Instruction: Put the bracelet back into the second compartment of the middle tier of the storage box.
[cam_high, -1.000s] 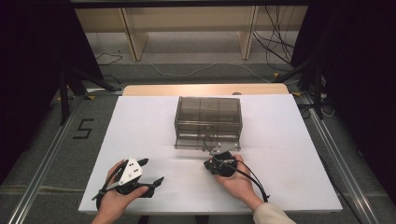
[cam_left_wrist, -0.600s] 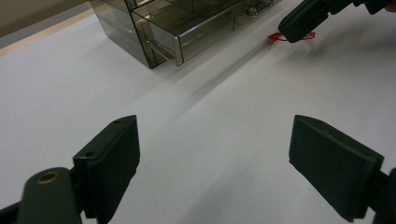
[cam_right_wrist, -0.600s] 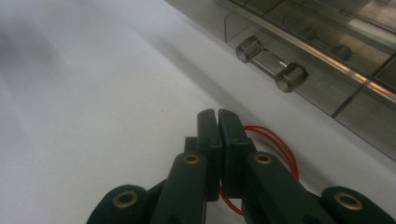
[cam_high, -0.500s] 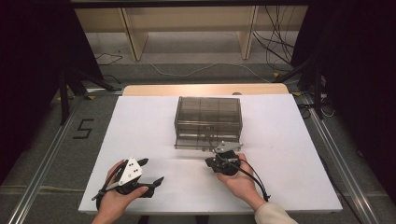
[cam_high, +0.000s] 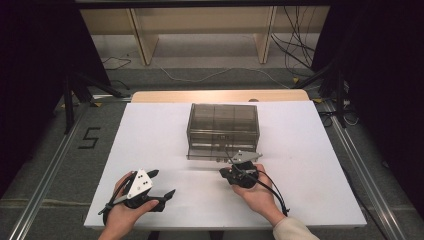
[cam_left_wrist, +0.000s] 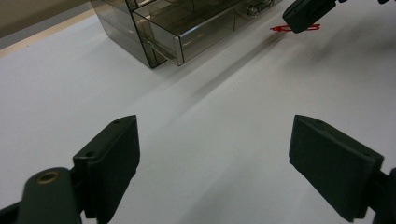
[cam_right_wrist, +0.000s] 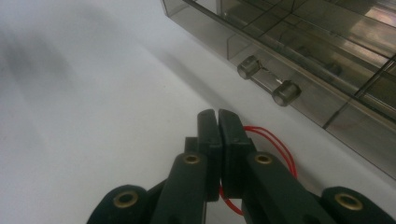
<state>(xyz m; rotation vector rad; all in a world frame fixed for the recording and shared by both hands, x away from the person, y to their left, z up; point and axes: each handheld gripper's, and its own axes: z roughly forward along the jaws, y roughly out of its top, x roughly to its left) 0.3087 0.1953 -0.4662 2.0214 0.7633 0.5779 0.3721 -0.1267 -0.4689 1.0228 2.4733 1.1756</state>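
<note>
The right gripper (cam_right_wrist: 218, 122) pinched a red rubber band (cam_right_wrist: 275, 144) — the drawer box (cam_high: 223, 129) at twelve o'clock; the left gripper (cam_left_wrist: 215, 154) gaped wide.

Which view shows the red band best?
The right gripper view: the red band loops out beside the shut jaws of the right gripper. The left gripper view shows it small and far; the high view cannot resolve it.

Red rubber band (cam_right_wrist: 275, 144) — smoky clear drawer box (cam_high: 223, 125), white table (cam_high: 150, 130).
</note>
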